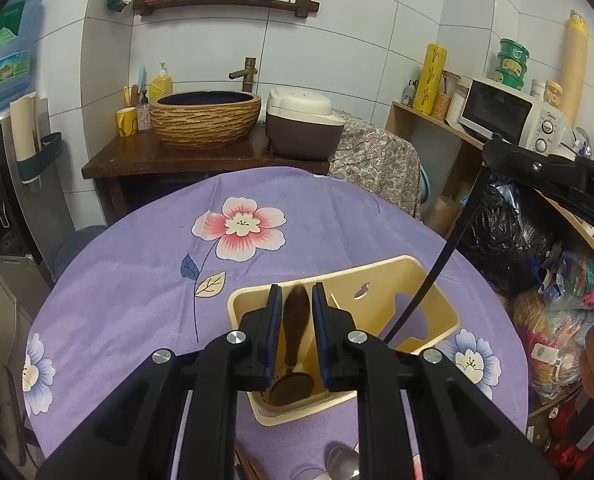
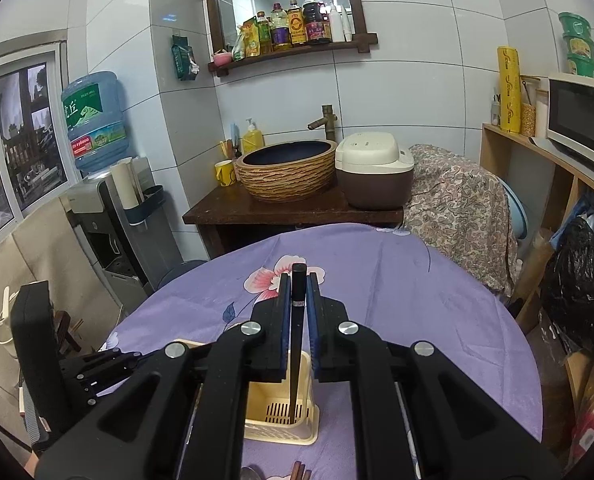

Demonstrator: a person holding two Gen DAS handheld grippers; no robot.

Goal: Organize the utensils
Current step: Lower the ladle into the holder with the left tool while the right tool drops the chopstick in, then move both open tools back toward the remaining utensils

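My left tongs (image 1: 293,308) sit narrow around a brown spoon (image 1: 295,344), pads beside it, contact unclear; its bowl is down in the cream holder (image 1: 381,280) on the purple counter (image 1: 137,272). My right tongs (image 2: 298,308) grip a black chopstick (image 2: 297,344), tip inside the holder (image 2: 275,400). A metal spoon (image 1: 343,462) lies near the counter edge.

The water jug (image 2: 94,120) on the dispenser carries two large Chinese characters, the second reading "丘". Labels on the shelf bottles (image 2: 297,26) are too small to read.
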